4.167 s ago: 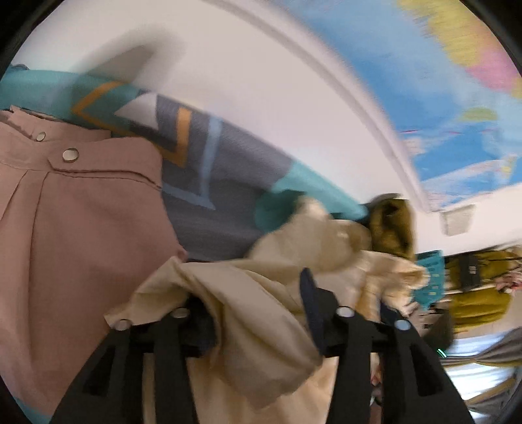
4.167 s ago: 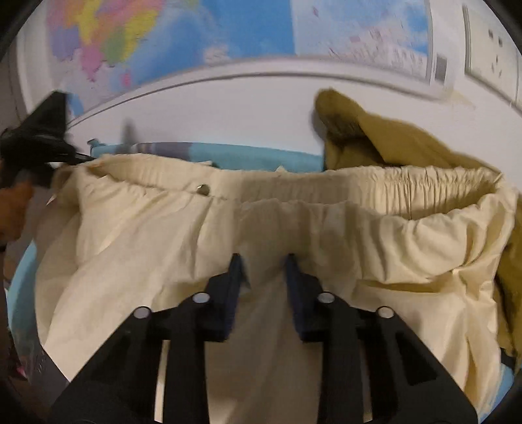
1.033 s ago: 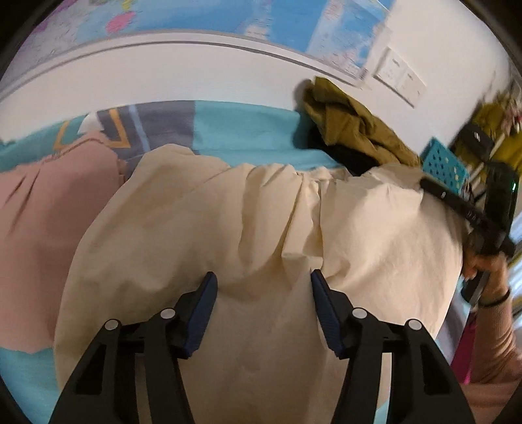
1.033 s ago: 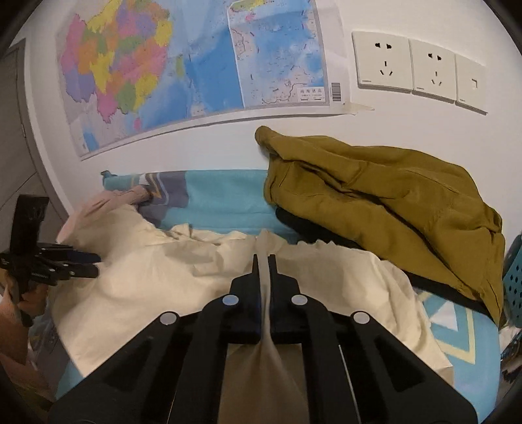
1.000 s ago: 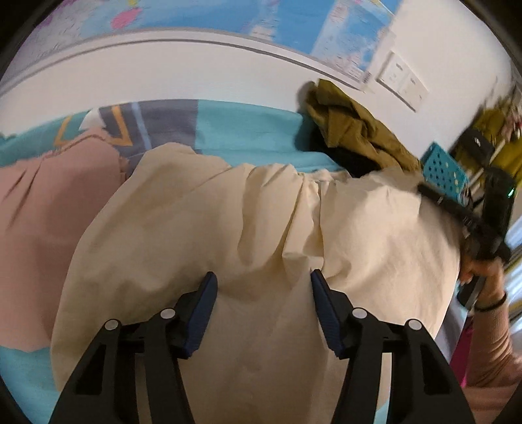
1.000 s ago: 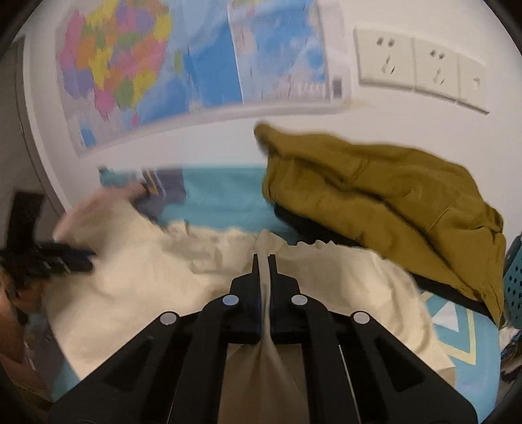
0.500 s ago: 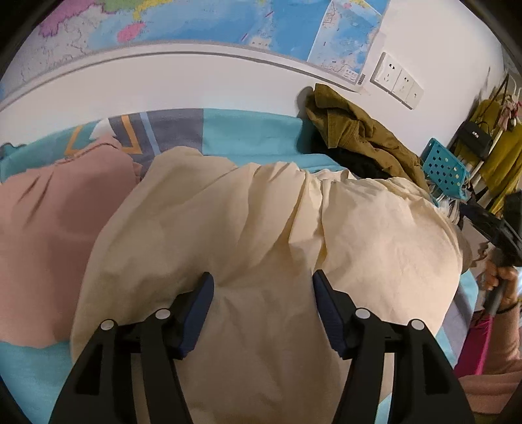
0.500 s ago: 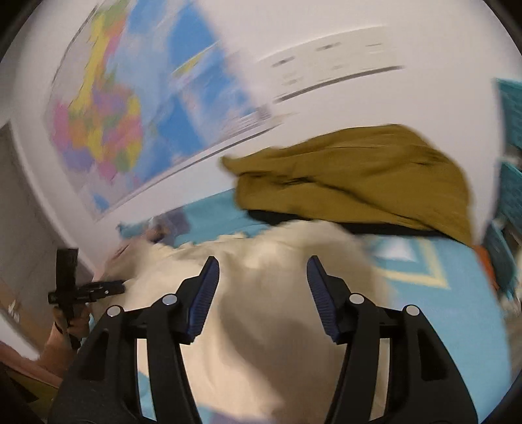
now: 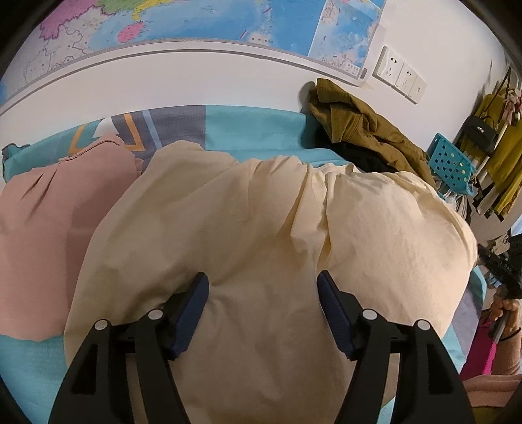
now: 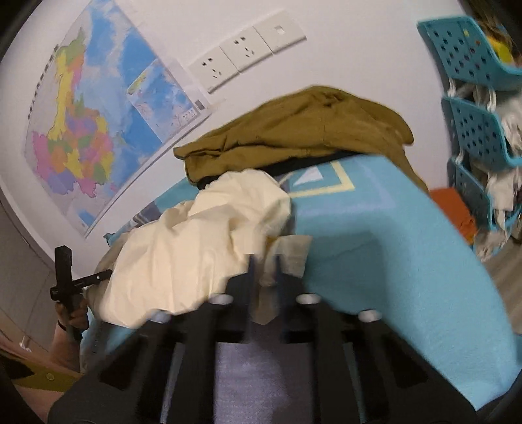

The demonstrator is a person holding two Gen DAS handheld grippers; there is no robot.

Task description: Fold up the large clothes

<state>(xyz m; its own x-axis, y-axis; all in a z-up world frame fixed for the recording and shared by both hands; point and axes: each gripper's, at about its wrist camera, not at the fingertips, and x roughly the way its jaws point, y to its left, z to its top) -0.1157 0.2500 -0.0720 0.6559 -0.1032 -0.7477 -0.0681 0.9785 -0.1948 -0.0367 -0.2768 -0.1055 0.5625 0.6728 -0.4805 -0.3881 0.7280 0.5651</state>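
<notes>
L gripper: jaws spread wide, nothing between them; both blue-padded fingers hover over the cream garment w/o pinching it. Garment lies spread across the bed, wrinkled, w/ a gathered ridge running up its middle toward the far edge.

R gripper: jaws pressed nearly together, pinching a tan-cream fold of the cream garment at its near-right edge; the pinched cloth hangs down between the fingers. Frame is motion-blurred, so contact detail is soft. From this view the garment sits bunched in a heap on the bed, its far end touching the olive pile.

Outward, L view: pink garment lies flat to the left, its edge tucked under the cream one. Bedsheet, teal w/ grey and orange geometric print, shows beyond both. Olive-brown jacket is heaped at the far-right corner against the wall, over something black. Wall map above; outlets to its right. Blue perforated rack stands at far right, beside hanging yellow clothes. Person's R hand appears at the right edge gripping the other tool.

Outward, R view: blue perforated rack stands in tiers beside the bed; person's L hand holds its tool at lower left.
</notes>
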